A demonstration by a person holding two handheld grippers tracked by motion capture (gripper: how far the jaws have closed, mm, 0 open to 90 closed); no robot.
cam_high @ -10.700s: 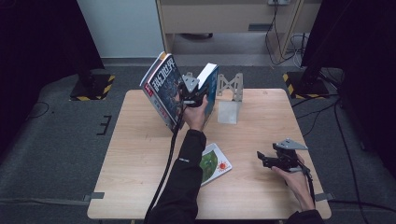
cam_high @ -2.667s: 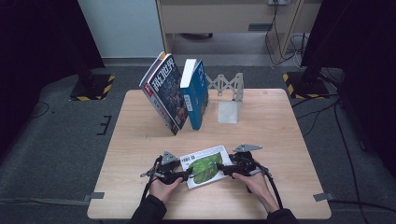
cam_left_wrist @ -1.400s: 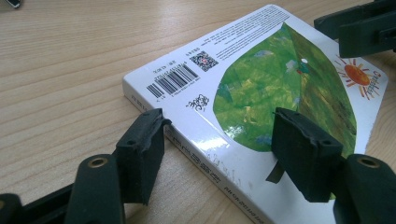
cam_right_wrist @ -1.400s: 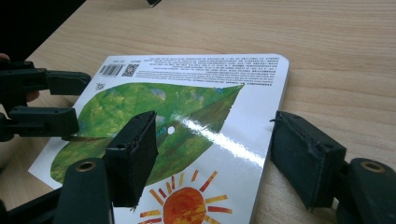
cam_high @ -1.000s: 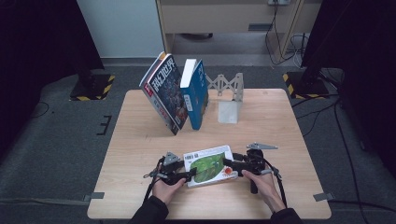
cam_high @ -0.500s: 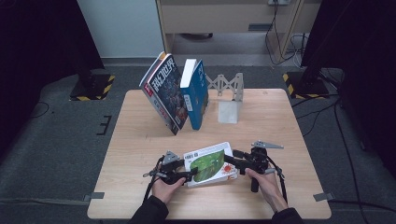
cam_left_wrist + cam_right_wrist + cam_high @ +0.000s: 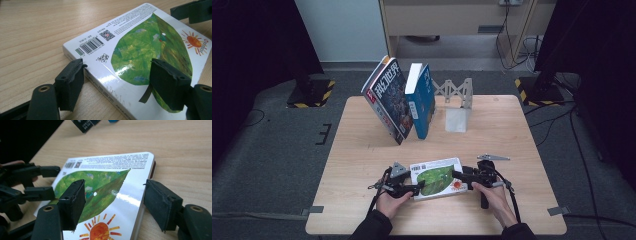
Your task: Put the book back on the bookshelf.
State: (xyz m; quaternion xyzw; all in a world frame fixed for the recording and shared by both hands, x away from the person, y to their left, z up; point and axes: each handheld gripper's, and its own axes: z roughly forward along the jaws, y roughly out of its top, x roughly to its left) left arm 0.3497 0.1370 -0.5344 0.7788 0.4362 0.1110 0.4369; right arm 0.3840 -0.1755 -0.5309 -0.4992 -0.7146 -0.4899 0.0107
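Note:
A thin picture book [image 7: 437, 178] with a green leaf and an orange sun on its white cover lies flat near the table's front edge. My left gripper [image 7: 417, 188] is at the book's left end and stands open. In the left gripper view [image 7: 117, 82] one jaw sits against the book's [image 7: 140, 47] side edge and the other rests over the cover. At the book's right end my right gripper [image 7: 460, 175] is open too. In the right gripper view [image 7: 113, 200] its jaws straddle the book's [image 7: 105, 182] sun corner, one over the cover, one beside the edge.
At the back of the wooden table [image 7: 512, 130] a dark magazine-like book [image 7: 386, 100] leans to the right. A blue book [image 7: 422, 102] stands against it. A metal bookend [image 7: 458, 105] stands just right of them. A hand holds each gripper.
About ten seconds ago my left gripper held the blue book upright; it has let go and both grippers have come down to the picture book. Over the last second almost nothing moved.

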